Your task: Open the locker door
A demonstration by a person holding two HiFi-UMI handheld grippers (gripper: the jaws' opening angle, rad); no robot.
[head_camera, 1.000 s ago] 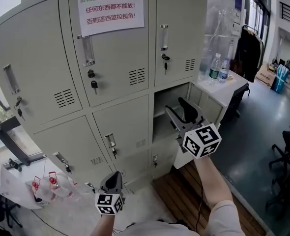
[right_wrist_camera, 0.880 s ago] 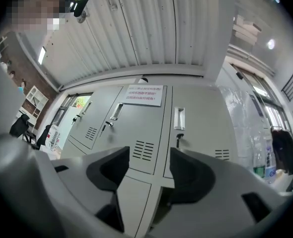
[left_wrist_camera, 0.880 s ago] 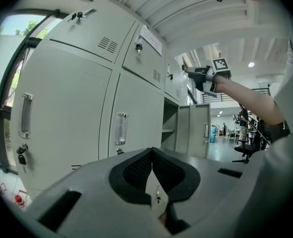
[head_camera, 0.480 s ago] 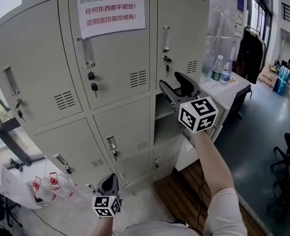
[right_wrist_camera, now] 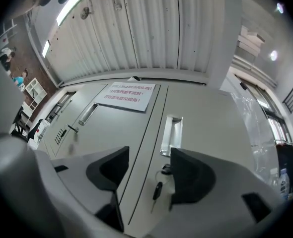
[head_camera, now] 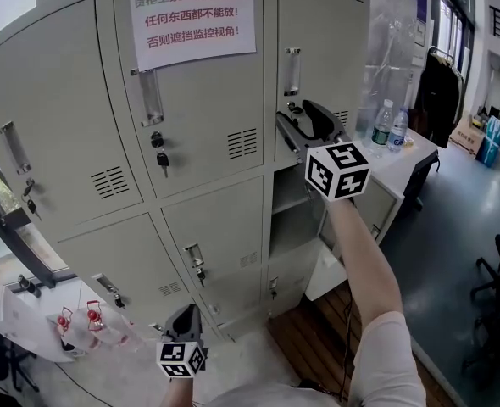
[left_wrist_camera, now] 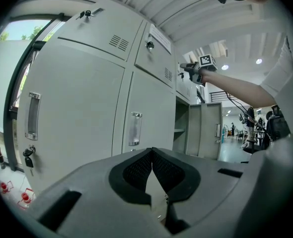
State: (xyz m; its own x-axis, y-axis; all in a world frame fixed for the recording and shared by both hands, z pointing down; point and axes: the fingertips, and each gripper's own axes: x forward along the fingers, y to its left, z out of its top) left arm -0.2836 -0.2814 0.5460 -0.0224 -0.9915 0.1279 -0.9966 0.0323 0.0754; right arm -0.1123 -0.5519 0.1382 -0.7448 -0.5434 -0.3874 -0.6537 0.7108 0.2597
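Observation:
A grey bank of lockers (head_camera: 191, 142) fills the head view. Its top right door (head_camera: 318, 49) is closed, with a recessed handle (head_camera: 293, 70) and a key hanging from its lock (head_camera: 294, 107). My right gripper (head_camera: 303, 124) is raised in front of that door, just below the lock, jaws open and empty. The right gripper view shows the handle (right_wrist_camera: 171, 135) and the key (right_wrist_camera: 157, 188) between the spread fingers, apart from them. Below, the right column's middle compartment (head_camera: 291, 219) stands open. My left gripper (head_camera: 187, 322) hangs low by the bottom lockers, shut (left_wrist_camera: 152, 155) on nothing.
A paper sign (head_camera: 194, 21) is taped on the top middle door. To the right, a white table (head_camera: 407, 155) carries water bottles (head_camera: 384, 125), and a dark coat (head_camera: 436, 87) hangs behind. Small bottles (head_camera: 89, 320) stand on the floor at left. The open door (left_wrist_camera: 206, 130) juts out.
My right gripper has risen from the open middle compartment to the top right door's lock. The left gripper has sunk slightly.

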